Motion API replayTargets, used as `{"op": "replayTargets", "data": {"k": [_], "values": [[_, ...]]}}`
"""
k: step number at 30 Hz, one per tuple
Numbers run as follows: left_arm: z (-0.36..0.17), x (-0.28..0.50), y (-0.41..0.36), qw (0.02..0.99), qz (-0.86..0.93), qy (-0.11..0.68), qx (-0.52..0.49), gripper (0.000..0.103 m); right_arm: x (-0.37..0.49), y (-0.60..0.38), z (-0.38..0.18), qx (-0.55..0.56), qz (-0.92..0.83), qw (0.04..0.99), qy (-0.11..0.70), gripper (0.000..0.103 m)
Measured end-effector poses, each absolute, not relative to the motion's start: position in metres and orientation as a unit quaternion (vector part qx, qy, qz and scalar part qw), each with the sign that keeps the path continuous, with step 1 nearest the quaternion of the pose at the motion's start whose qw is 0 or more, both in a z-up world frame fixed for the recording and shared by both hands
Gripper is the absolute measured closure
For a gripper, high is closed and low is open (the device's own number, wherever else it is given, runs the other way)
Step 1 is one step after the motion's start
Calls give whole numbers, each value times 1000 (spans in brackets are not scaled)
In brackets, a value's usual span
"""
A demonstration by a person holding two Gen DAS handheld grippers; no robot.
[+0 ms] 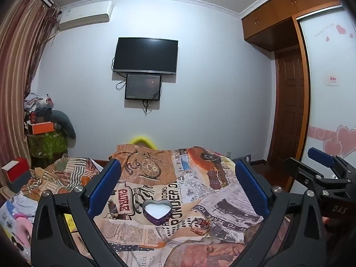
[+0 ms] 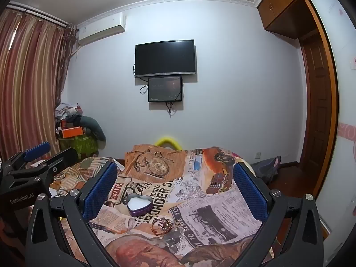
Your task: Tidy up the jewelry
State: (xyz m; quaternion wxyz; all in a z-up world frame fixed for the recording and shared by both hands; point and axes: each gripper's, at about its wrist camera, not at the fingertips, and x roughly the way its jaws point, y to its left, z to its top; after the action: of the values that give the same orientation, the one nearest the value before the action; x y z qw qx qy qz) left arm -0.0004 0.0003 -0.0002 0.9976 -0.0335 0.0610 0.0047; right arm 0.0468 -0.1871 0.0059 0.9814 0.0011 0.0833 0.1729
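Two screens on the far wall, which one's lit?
The smaller lower screen, mounted just under the big TV. It shows a faint dim image with specks; the TV above is plain black.

A bed covered by a newspaper-and-vintage-print bedspread fills the foreground. On the pale wall behind hangs a dark television, with a smaller screen just below it and cables dangling. An air conditioner sits high beside striped curtains. A wooden wardrobe and a brown door stand opposite, and cluttered boxes fill the curtain-side corner.
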Motion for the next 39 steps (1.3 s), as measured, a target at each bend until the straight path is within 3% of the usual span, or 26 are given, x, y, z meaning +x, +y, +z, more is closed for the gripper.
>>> {"op": "replayTargets", "data": {"k": [39], "values": [[-5,6,6,995,-4,88,-43,0,49,-181,3,-3,175,980,92,0]]}}
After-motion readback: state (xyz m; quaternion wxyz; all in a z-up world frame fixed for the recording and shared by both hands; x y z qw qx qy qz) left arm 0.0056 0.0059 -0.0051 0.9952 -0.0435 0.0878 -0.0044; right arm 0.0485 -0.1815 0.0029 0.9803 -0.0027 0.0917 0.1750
